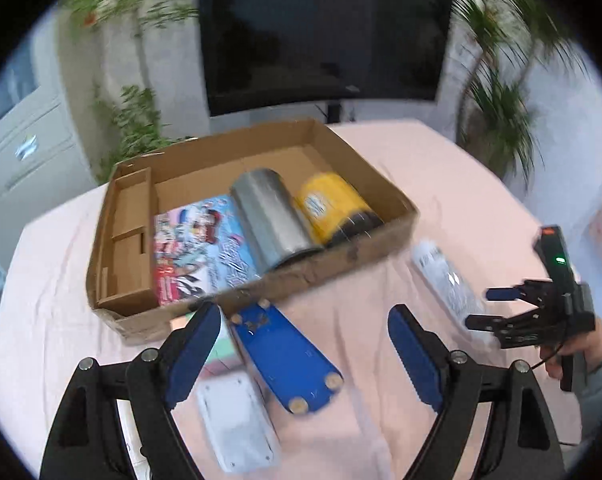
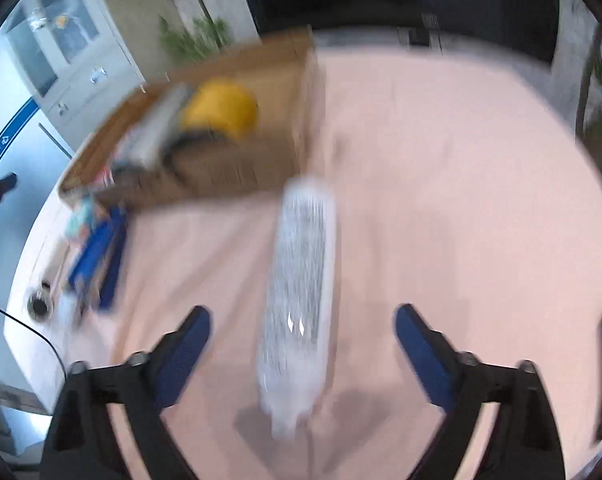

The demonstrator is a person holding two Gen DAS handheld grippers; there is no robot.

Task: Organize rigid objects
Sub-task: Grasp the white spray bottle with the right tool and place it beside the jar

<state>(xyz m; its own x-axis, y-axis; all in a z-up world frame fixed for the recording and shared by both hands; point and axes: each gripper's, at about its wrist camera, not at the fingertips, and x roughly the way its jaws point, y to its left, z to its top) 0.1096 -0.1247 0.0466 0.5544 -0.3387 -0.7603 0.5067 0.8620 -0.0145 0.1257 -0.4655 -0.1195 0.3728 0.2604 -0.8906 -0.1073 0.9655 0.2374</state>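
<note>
Lying flat on pink cloth, white grey-keyed remote, between spread right gripper pads, untouched

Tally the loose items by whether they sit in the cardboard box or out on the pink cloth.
In the cardboard box: 3 – colourful printed box, silver can, yellow can.
On the pink cloth: 3 clear ones – blue flat item, white remote, pale grey device.
Total: 6; more by the left edge are too blurred to count.

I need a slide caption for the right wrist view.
Open right tongs straddle a long white remote control on the pink tablecloth.
</note>
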